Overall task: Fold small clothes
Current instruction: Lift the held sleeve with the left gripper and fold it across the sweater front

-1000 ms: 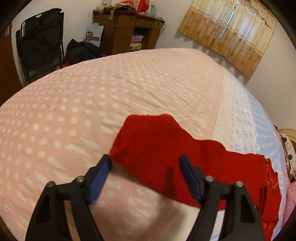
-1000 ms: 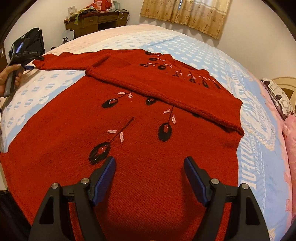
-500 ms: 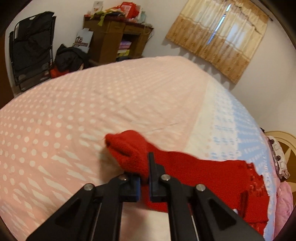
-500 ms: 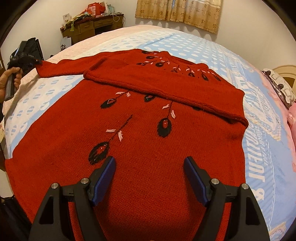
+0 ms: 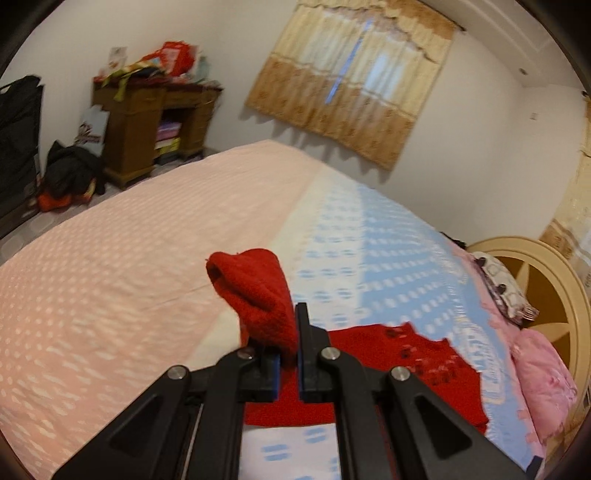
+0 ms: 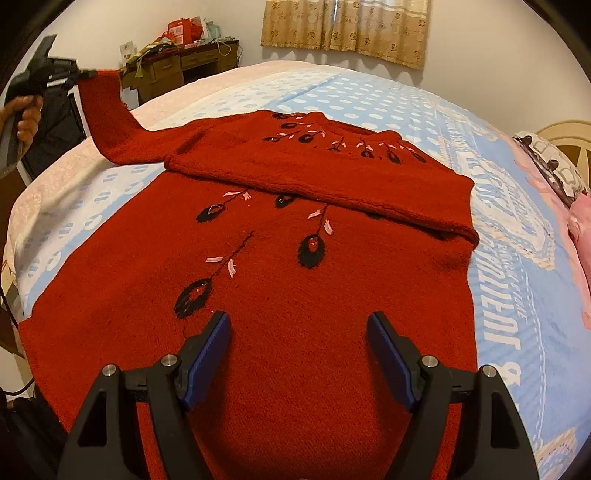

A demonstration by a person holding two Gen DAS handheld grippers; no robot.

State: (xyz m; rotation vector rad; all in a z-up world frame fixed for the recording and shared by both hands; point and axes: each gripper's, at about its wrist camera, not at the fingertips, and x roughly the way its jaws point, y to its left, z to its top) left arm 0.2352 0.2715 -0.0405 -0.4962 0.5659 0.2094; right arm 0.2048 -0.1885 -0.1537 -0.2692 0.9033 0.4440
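The left gripper (image 5: 287, 354) had its fingers (image 5: 303, 332) pinched tight on the cuff of the sweater's sleeve (image 5: 258, 291), and the cuff stood up bunched above the tips, lifted off the bed (image 5: 110, 258). From the right wrist view that same gripper (image 6: 86, 74) sat out at ten o'clock, gripped in the person's left hand (image 6: 27, 114), with the sleeve (image 6: 107, 118) hanging from it in a steep red band running down to the shoulder of the garment.

The red sweater (image 6: 295, 295) itself lay spread flat across the blue-dotted part of the bedspread, front up, black and pink embroidered sprigs showing. Its other sleeve (image 6: 332, 184) was already folded across the chest, running from nine o'clock to three o'clock.

The right gripper (image 6: 298, 354) hovered low over the sweater's lower body, fingers (image 6: 208, 350) spread wide, holding nothing, red knit visible between them; whether the tips touched the fabric could not be told.

Up at twelve o'clock hung a tan curtain (image 6: 347, 29). A cluttered wooden desk (image 6: 173, 62) stood at eleven o'clock, and pink pillows (image 5: 543, 380) lay by the cream headboard (image 5: 546, 280) at three o'clock.
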